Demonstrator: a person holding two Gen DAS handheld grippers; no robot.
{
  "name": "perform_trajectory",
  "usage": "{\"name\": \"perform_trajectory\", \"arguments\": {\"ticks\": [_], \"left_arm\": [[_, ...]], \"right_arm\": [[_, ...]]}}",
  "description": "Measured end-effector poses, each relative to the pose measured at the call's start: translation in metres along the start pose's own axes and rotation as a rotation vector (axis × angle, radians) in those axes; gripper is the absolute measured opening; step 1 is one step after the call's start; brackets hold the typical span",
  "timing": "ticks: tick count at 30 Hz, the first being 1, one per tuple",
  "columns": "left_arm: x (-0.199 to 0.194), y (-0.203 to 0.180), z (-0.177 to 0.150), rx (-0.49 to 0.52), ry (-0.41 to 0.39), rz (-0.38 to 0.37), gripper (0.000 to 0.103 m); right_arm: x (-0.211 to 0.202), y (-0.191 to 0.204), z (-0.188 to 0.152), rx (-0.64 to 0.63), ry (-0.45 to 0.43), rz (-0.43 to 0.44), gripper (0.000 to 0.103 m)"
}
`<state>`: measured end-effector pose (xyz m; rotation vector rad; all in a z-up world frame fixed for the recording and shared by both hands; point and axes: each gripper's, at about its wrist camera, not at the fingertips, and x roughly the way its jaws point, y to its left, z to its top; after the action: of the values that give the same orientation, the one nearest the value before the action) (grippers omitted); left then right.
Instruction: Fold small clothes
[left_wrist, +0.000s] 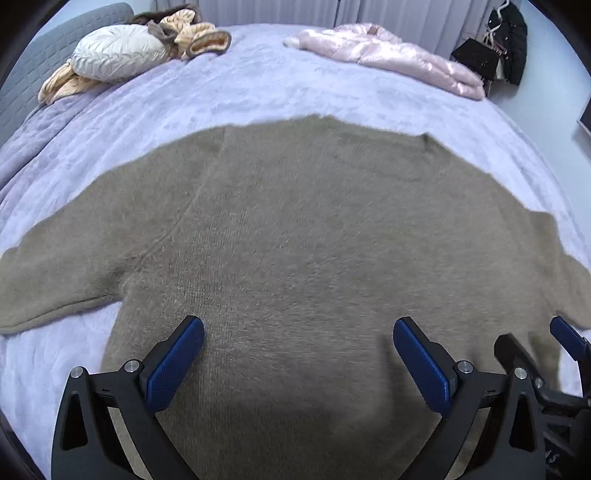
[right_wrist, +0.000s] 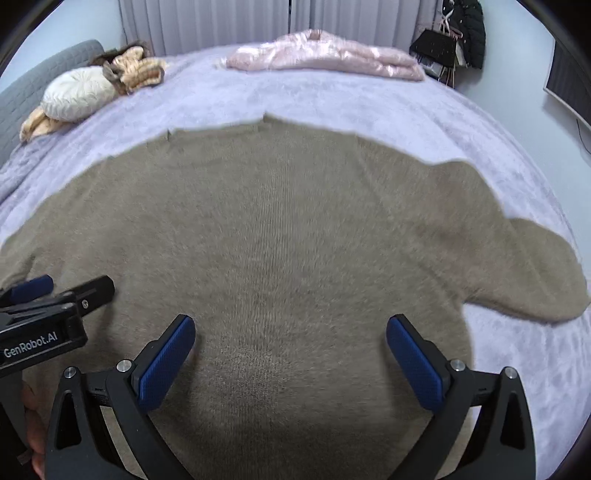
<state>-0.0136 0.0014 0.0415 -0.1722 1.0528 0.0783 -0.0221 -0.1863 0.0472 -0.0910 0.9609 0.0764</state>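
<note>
A fuzzy taupe sweater (left_wrist: 303, 236) lies spread flat on the lavender bed cover (left_wrist: 258, 85), sleeves out to both sides. My left gripper (left_wrist: 298, 332) is open and empty, just above the sweater's lower body on its left half. My right gripper (right_wrist: 290, 328) is open and empty above the lower body on the right half of the sweater (right_wrist: 288, 229). Each gripper shows at the edge of the other's view: the right one (left_wrist: 546, 343) at lower right, the left one (right_wrist: 62, 291) at left.
A pink padded jacket (left_wrist: 391, 51) lies at the bed's far side. A white round cushion (left_wrist: 118, 51) and tan fabric (left_wrist: 199, 37) sit by the grey headboard (left_wrist: 33, 70) at far left. Dark coats and a bag (left_wrist: 495, 48) hang at far right.
</note>
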Motion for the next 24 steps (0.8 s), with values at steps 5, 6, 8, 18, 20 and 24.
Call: {"name": "perform_trajectory", "arguments": {"ticks": [5, 6, 8, 18, 20, 24], "left_arm": [[-0.036, -0.029, 0.008, 0.061, -0.049, 0.009, 0.103], [-0.042, -0.035, 0.01, 0.066, -0.052, 0.006, 0.103], [-0.054, -0.046, 0.012, 0.068, -0.071, -0.014, 0.103], [-0.107, -0.073, 0.011, 0.08, -0.174, -0.03, 0.103], [-0.113, -0.073, 0.01, 0.071, -0.179, -0.023, 0.103], [-0.113, -0.073, 0.006, 0.06, -0.136, -0.016, 0.103]], "right_arm": [[-0.036, -0.03, 0.015, 0.07, -0.064, -0.003, 0.103], [-0.042, -0.038, 0.018, 0.087, -0.069, -0.008, 0.103], [-0.051, -0.048, 0.025, 0.102, -0.077, -0.022, 0.103], [-0.1, -0.066, 0.025, 0.102, -0.151, -0.085, 0.103], [-0.106, -0.066, 0.024, 0.094, -0.156, -0.083, 0.103], [-0.117, -0.067, 0.023, 0.067, -0.168, -0.098, 0.103]]}}
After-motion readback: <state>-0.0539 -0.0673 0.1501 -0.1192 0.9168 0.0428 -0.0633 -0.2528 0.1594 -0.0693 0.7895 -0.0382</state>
